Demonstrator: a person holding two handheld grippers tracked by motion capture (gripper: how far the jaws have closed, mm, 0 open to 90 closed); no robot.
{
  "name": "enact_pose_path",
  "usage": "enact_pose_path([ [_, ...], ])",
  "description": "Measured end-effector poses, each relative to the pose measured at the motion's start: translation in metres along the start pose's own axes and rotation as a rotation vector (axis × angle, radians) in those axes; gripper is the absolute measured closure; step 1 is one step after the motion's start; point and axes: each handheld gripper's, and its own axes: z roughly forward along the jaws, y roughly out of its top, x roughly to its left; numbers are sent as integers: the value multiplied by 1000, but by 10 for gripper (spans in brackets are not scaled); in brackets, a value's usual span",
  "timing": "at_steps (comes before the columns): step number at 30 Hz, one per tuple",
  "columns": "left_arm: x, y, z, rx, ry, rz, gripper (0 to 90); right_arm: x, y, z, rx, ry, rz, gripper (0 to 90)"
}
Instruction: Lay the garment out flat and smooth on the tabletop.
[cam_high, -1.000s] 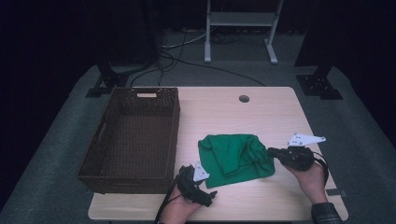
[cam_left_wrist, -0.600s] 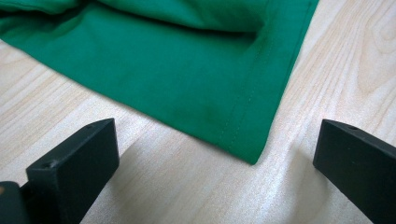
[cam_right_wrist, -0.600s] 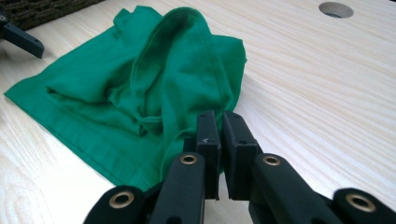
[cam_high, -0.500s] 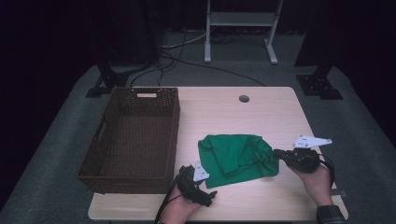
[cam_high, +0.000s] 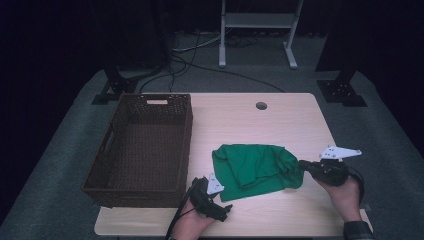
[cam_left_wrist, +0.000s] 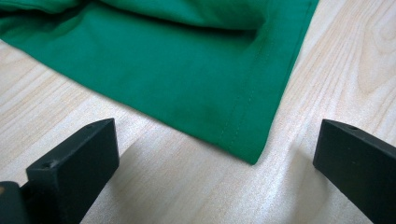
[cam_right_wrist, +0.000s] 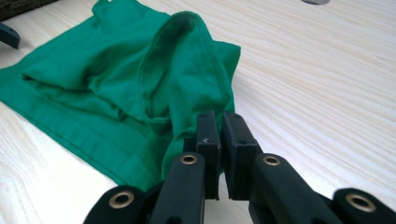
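Note:
A crumpled green cloth (cam_high: 255, 167) lies on the light wooden table (cam_high: 280, 120), right of the basket. My right gripper (cam_high: 301, 165) is at the cloth's right edge and is shut on a fold of it; in the right gripper view the fabric (cam_right_wrist: 140, 84) runs down into the closed jaws of that gripper (cam_right_wrist: 216, 126). My left gripper (cam_high: 222, 206) rests low at the cloth's near left corner. In the left gripper view it (cam_left_wrist: 219, 142) stands open, with the hemmed corner (cam_left_wrist: 243, 140) lying flat between the wide-apart jaws, untouched.
A dark woven basket (cam_high: 187, 135) with nothing inside stands on the table's left half, close to the left hand. A round cable hole (cam_high: 261, 105) sits near the far edge. Bare tabletop stretches behind the cloth and along the near edge.
My right gripper has drifted slightly to the right, drawing the cloth's right edge with it. The left gripper has stayed put.

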Motion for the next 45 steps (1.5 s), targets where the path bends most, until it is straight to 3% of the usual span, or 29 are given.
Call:
enact_pose_path([
  [27, 0, 0, 0, 0, 0, 0, 0, -21, -28, -19, 41, -56, 59, 870],
  [40, 0, 0, 0, 0, 0, 1, 0, -32, -47, -23, 94, -52, 96, 863],
  [45, 0, 0, 0, 0, 0, 0, 0, -32, -49, -27, 84, -53, 93, 821],
])
